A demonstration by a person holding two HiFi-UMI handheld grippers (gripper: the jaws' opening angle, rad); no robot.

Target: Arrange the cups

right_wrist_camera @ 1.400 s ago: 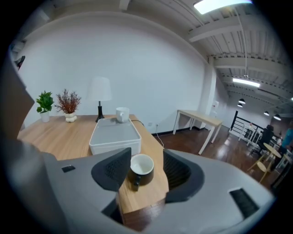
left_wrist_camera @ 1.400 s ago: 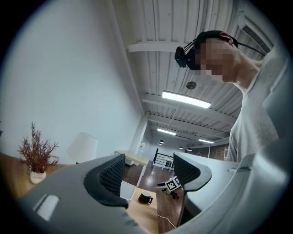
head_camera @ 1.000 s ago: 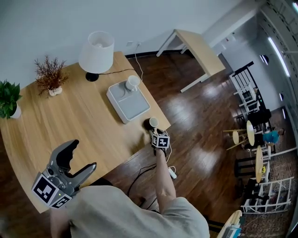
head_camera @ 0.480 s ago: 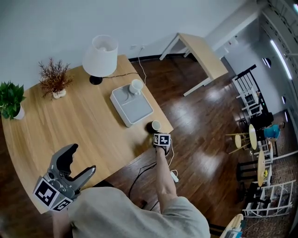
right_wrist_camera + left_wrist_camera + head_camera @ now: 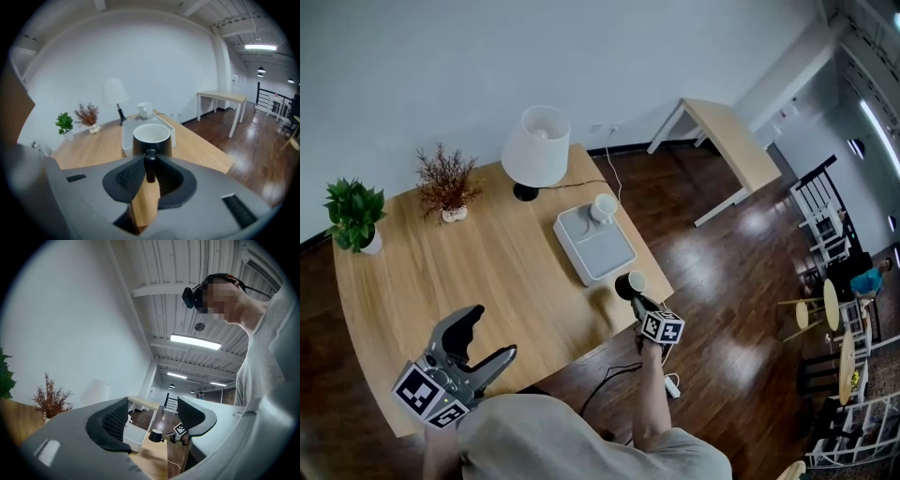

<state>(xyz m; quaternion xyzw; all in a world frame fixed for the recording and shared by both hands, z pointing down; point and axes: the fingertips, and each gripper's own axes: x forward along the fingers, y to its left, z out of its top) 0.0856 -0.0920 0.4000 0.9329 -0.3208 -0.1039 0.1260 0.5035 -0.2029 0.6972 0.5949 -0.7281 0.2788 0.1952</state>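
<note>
Hanging by its handle, the black cup is held in the right hand-held gripper. The jaws of that gripper have just been closing and are now drawn nearly together, with the thin handle pinched between the pads. The cup is kept upright, its white inside showing, and it appears to be clear of the table, just past the table's near edge. In the head view it lies at about 5 o'clock from the tray and close beside it.

A white cup is already set on the tray, in the corner at about 1 o'clock. The rest of the tray is seen to be bare. On that showing the work is judged to be roughly half done: one cup is placed and the second has been picked up but not yet put down. What is left, it is supposed, is for the black cup to be carried over the tray's rim and released on the bare part, near the white one.

The left hand-held gripper is held at about 7 o'clock in the head view, close to the person's body, with its jaws wide apart and nothing between them. A lamp stands at 11 o'clock from the tray, with a dried plant and a green plant farther off at 9 o'clock.
</note>
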